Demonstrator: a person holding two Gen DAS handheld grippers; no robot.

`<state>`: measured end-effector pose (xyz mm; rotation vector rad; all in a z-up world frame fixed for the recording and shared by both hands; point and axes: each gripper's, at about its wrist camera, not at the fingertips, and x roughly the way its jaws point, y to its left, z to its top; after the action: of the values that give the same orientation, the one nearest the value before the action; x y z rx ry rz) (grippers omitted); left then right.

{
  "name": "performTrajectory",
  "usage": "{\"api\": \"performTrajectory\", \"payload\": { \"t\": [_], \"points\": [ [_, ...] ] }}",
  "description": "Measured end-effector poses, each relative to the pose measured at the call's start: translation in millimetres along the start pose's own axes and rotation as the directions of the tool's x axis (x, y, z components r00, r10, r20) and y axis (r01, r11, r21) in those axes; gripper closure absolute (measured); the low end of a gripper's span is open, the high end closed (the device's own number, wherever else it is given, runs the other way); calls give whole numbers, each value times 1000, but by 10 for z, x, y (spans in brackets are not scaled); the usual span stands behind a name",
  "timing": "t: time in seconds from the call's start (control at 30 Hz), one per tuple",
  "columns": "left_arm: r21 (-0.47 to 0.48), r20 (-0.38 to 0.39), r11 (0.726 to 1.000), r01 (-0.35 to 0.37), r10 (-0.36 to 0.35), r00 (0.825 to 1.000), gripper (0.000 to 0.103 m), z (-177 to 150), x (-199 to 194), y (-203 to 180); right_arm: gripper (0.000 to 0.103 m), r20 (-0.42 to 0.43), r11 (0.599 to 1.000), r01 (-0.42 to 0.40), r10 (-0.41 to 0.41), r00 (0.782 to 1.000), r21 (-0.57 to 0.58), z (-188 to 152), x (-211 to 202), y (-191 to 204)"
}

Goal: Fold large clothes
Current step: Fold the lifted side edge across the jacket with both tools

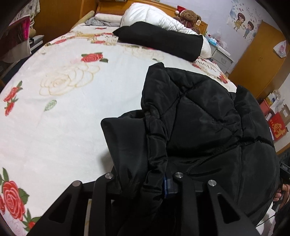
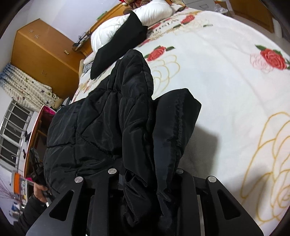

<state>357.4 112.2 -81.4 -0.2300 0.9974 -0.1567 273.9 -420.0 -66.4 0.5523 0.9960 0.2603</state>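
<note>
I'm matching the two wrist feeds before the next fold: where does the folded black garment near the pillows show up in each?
Left wrist: folded black garment lies upper centre, against the white duvet.
Right wrist: folded black garment lies upper left, slanting down from the white duvet.
Shared landmark: the black quilted jacket fills the foreground of both.

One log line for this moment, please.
phase: mid-fold | left gripper: shut on jacket | right gripper: shut on jacket | jacket: bunched, part lifted over bed

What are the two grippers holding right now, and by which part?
Both grip the black quilted jacket: left gripper and right gripper each clamp a bunched fabric edge.
</note>
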Motion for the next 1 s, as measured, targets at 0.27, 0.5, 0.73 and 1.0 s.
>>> {"api": "performTrajectory", "payload": {
  "t": [0.27,0.5,0.73,1.0],
  "points": [
    [7,30,1000,16,-16,999,73,-12,-438,-17,77,15,1000,-4,4,1000,-17,-16,-274,139],
    [21,63,999,34,-36,997,73,-1,-904,-213,77,36,999,-22,23,999,-31,-180,-675,290],
    [15,83,999,53,-54,995,73,-229,-1400,-263,77,52,999,-30,32,998,-40,-405,-1069,508],
    [3,76,998,62,-62,995,73,-630,-1658,-243,77,49,999,-37,38,998,-29,-711,-1246,486]
  ]
}}
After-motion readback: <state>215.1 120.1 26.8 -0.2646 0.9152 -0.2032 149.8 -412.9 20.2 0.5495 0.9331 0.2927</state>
